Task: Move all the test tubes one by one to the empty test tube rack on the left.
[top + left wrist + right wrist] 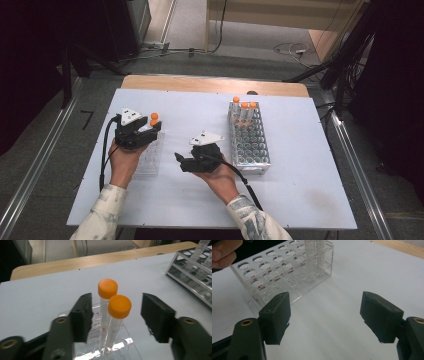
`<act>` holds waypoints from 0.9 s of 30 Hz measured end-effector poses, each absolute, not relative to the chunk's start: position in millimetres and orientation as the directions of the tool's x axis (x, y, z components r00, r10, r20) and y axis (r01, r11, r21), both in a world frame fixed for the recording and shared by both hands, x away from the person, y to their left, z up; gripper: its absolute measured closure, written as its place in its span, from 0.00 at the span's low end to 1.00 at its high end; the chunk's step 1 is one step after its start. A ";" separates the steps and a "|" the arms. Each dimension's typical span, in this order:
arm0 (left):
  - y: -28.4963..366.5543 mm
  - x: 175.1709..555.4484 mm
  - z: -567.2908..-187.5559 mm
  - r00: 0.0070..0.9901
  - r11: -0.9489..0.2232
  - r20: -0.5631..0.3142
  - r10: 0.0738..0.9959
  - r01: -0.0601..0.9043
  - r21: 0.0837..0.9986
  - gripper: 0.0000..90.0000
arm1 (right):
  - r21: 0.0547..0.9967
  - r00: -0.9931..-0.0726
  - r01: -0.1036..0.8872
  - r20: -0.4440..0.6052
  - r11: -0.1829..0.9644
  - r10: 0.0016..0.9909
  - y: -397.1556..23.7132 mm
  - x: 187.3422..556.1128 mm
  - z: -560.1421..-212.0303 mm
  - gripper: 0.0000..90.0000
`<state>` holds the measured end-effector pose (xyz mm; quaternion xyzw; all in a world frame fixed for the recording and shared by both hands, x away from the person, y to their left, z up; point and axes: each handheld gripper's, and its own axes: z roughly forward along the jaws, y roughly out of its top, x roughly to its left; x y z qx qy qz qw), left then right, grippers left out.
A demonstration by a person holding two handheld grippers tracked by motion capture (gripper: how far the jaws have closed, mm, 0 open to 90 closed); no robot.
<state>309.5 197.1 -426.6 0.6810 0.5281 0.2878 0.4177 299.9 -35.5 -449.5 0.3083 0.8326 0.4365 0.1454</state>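
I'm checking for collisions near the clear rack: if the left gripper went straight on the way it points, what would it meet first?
Probably the nearer orange-capped tube, standing between the open left gripper pads; depth is uncertain.

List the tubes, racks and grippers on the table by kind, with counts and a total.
Orange-capped tubes in the clear rack: 2
Orange-capped tubes in the metal rack: 3
Racks: 2
Grippers: 2, left gripper, right gripper
Total: 9

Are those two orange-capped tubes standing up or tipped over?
Upright. Both tubes stand in holes of the clear rack, caps on top, between the left gripper's open jaws.
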 end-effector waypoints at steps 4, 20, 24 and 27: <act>197.6 302.4 -428.7 0.245 -0.079 -0.041 0.969 0.459 0.885 0.26 | 0.814 -0.757 0.393 0.023 0.427 0.653 -42.3 302.2 -446.6 0.26; 214.5 287.9 -436.0 0.297 0.026 -0.191 0.935 0.483 0.875 0.20 | 0.844 -0.676 0.406 0.019 0.350 0.737 -95.9 320.9 -423.5 0.26; 216.6 285.8 -434.8 0.295 0.028 -0.192 0.936 0.480 0.877 0.18 | 0.847 -0.650 0.411 0.013 0.337 0.760 -109.1 326.5 -418.4 0.26; 218.1 284.7 -434.4 0.289 0.035 -0.195 0.937 0.478 0.878 0.17 | 0.852 -0.628 0.413 0.010 0.322 0.778 -120.5 332.8 -414.8 0.26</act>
